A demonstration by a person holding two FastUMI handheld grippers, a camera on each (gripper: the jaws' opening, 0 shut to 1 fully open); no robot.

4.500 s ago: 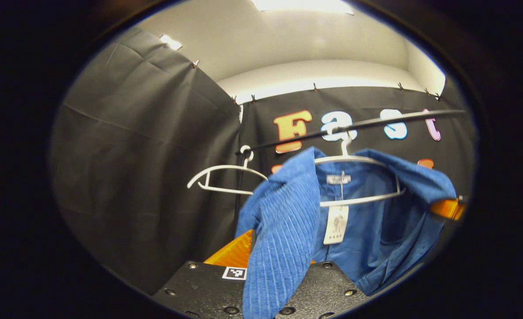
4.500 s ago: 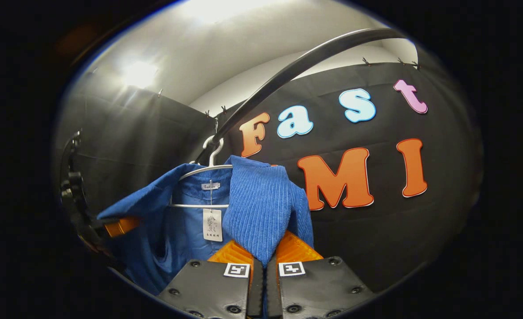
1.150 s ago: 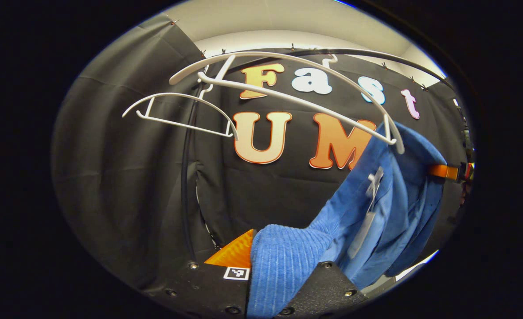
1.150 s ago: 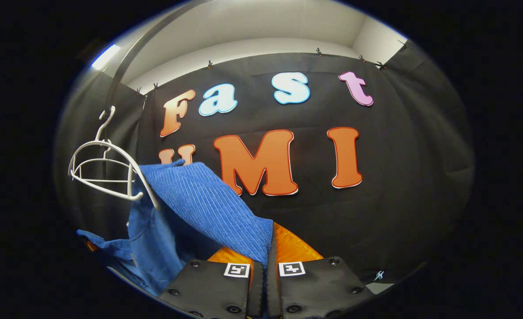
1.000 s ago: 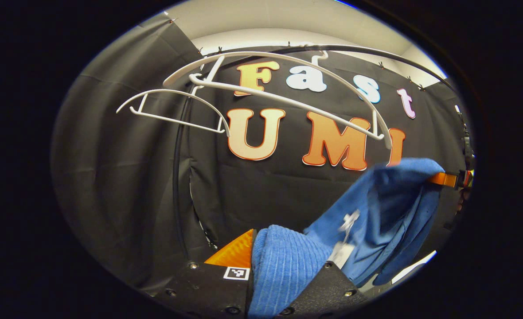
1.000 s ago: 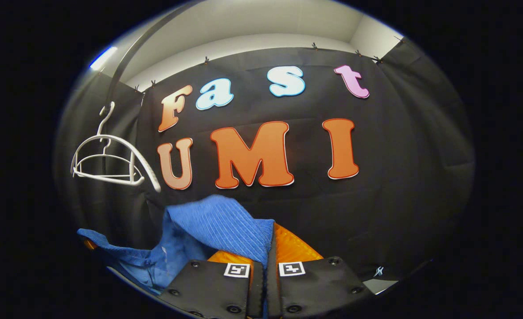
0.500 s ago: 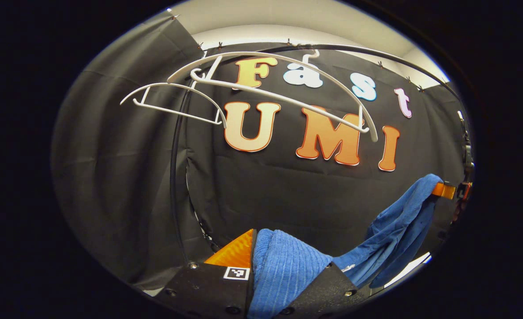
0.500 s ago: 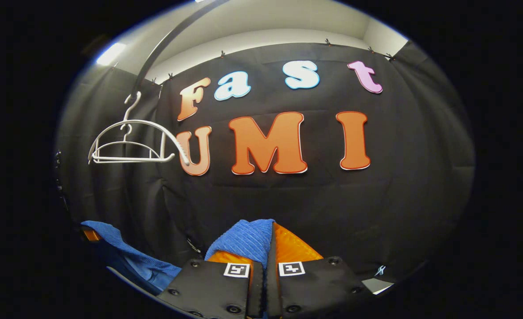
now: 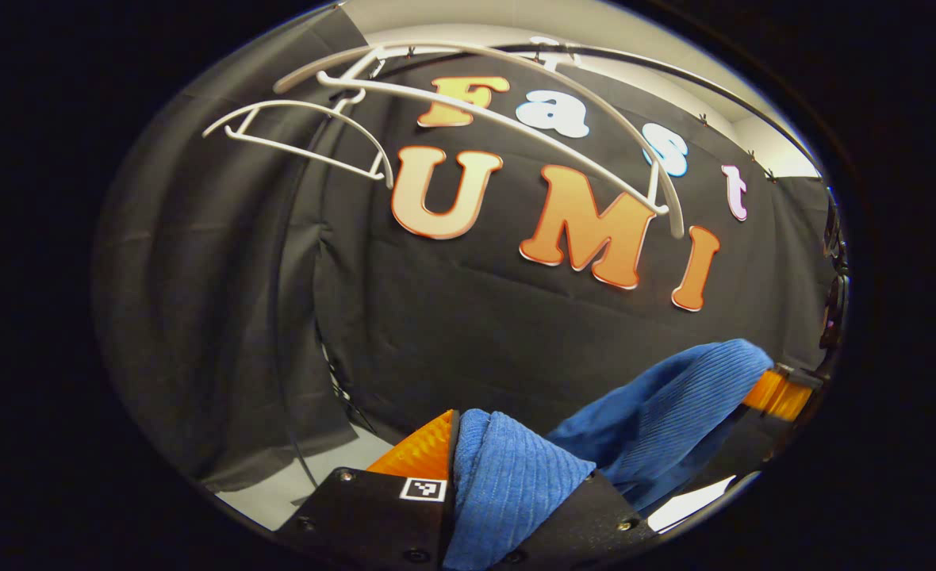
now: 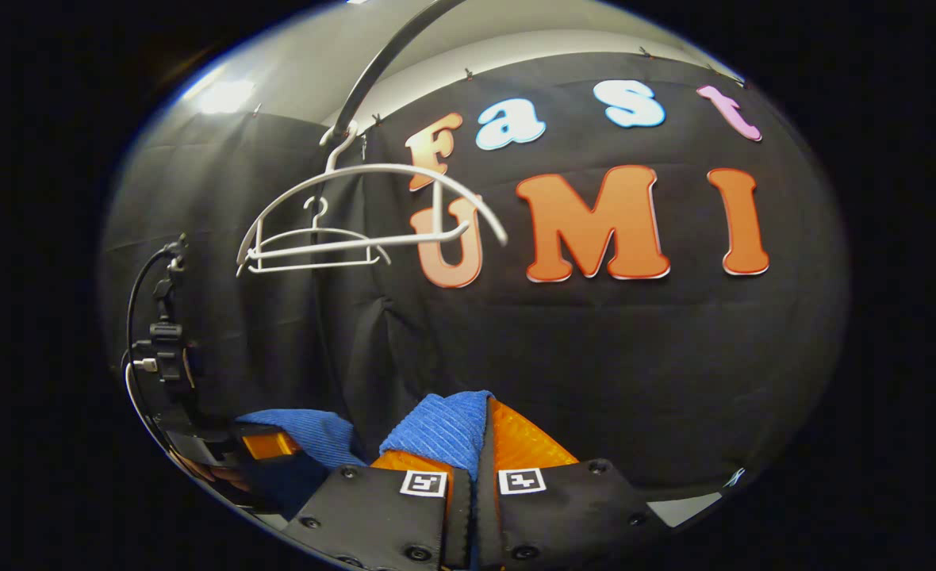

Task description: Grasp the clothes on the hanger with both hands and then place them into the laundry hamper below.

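The blue garment (image 9: 658, 396) has come right off the white hanger (image 10: 357, 214) and dropped well below it since a few seconds back, when it was draped over that hanger's shoulders; now the hanger hangs bare from the dark rail (image 10: 389, 59), with a second empty hanger (image 9: 301, 135) just beside it. The left gripper (image 9: 508, 476) is clamped on one bunched fold of the cloth, and the right gripper (image 10: 468, 452) is pinched tight on another fold, so the fabric sags between the two, far under the hanger. It is soft ribbed corduroy, thick and floppy; the hangers are thin, curved, stiff plastic. I'd say the lifting-off is done and the lowering is underway; the drop into the hamper below is left.
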